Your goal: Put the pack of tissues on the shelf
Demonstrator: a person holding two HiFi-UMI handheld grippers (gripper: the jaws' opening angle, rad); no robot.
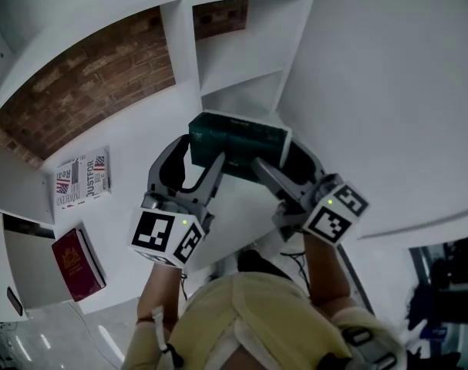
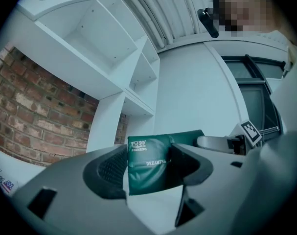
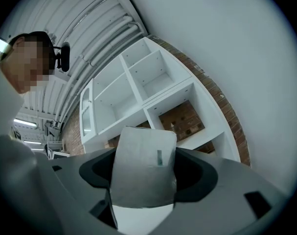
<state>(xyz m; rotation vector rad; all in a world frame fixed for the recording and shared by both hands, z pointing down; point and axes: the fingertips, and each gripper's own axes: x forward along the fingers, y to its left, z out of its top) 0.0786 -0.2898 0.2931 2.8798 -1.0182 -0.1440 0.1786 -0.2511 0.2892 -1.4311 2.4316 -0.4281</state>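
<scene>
Gripping the pack [image 1: 237,136] at opposite ends, the left gripper [image 1: 201,151] and the right gripper [image 1: 278,154] carry it between them at the mouth of a lower shelf [image 1: 241,99] bay. Whether its underside touches the ledge cannot be told. Left gripper view: fingers clenched on the green end of the pack [image 2: 148,160], which fills the gap between the pads. Right gripper view: fingers spread wide yet clamped on the pale end face of the pack [image 3: 141,168], again with no gap showing. Risks, as judged: the pack is soft, so an uneven squeeze may buckle it or let one end slide out. Should either gripper let go early, the other has one end only, and the pack is likely to swing down and drop. The bay looks only a little wider than the pack with a gripper at each end, so the fingers or the marker cubes may strike the divider [image 1: 181,52] or the side wall on entry and knock the pack askew. Letting go with the pack only part way over the ledge may tip it off toward the worktop [image 1: 141,137]. A magazine [image 1: 83,177] and a red book [image 1: 78,262] lie well apart to the left and pose no obstruction.
</scene>
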